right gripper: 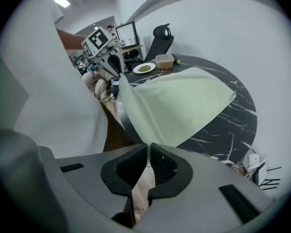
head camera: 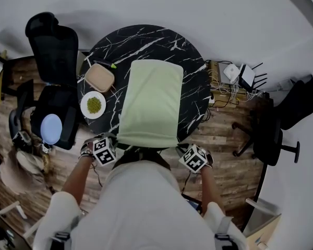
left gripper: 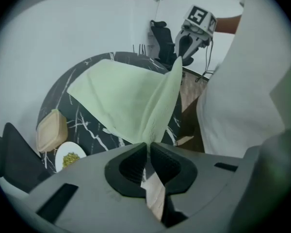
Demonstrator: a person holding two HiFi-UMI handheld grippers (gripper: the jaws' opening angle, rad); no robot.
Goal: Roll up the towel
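Nearest the lens, the person's white top [head camera: 146, 202] is filling the bottom of the head view. Just above it, the left gripper [left gripper: 148, 145] and the right gripper [right gripper: 148, 148] are each clamping a near corner of the towel [head camera: 151, 100], with the jaws closed tight on the cloth. The pale green towel is lying lengthwise down the middle of the round black table [head camera: 146, 38], with its near hem stretching between the two grippers at lower centre. It is looking light, soft and limp, draping and creasing from the held corners, so it should be bending freely. Its nap is probably giving the pads good purchase. Holding the two near corners evenly seems best for keeping the roll straight.
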